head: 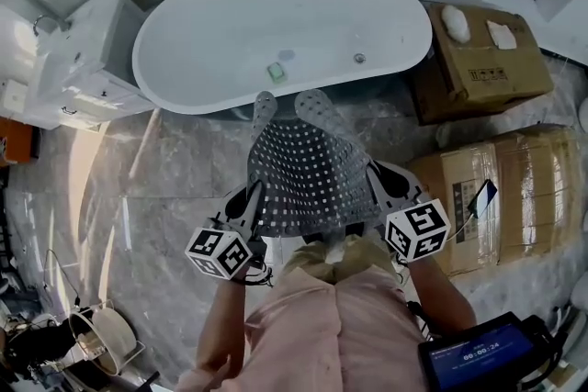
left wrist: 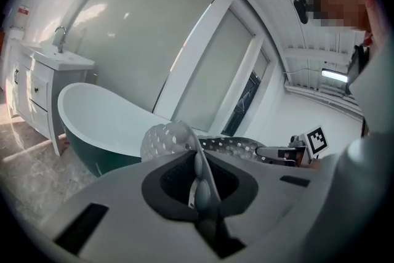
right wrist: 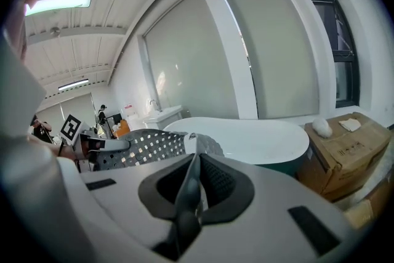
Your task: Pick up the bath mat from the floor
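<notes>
The bath mat, grey and full of small holes, hangs in the air in front of the person, stretched between both grippers, with its far end curling up near the tub. My left gripper is shut on the mat's left edge, and my right gripper is shut on its right edge. In the left gripper view the mat runs out of the closed left gripper towards the right gripper. In the right gripper view the mat leaves the closed right gripper towards the left gripper.
A white bathtub stands straight ahead on the marble floor. A white vanity cabinet is at the left. Cardboard boxes are stacked at the right. A bucket sits at the lower left.
</notes>
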The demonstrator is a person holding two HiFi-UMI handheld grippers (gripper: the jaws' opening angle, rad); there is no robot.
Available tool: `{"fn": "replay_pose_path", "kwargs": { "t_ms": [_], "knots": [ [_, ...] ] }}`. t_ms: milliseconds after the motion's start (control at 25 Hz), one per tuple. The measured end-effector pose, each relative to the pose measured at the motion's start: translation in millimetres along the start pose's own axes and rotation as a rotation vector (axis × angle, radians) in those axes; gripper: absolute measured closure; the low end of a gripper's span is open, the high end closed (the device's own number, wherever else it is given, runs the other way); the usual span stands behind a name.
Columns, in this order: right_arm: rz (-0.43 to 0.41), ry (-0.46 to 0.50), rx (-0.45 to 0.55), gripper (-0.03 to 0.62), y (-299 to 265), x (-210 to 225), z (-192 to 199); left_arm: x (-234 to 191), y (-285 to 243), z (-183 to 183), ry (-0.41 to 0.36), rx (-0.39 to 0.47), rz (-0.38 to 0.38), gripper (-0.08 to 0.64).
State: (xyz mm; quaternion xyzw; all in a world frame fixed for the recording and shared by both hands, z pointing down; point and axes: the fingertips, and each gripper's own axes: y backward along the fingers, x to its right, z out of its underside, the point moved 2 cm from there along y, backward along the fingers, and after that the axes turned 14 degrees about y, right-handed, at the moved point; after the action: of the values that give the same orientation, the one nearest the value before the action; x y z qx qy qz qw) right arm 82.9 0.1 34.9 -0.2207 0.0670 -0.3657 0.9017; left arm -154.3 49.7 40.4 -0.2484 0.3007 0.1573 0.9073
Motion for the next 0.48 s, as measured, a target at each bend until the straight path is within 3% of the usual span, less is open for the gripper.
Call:
{"fn": "replay_pose_path", "kwargs": {
  "t_ms": [280,480],
  "knots": [
    [0.031,0.012,0.03,0.566,22.0,25.2,-35.9,17.6,15.6,-31.0,0.009,0.041,-0.031,0.528],
    [0.059,0.016,0.057,0.566,23.7,42.2,-38.7,9.6,19.8,-49.3,-0.013,0.083,-0.067,0.528]
  ]
}}
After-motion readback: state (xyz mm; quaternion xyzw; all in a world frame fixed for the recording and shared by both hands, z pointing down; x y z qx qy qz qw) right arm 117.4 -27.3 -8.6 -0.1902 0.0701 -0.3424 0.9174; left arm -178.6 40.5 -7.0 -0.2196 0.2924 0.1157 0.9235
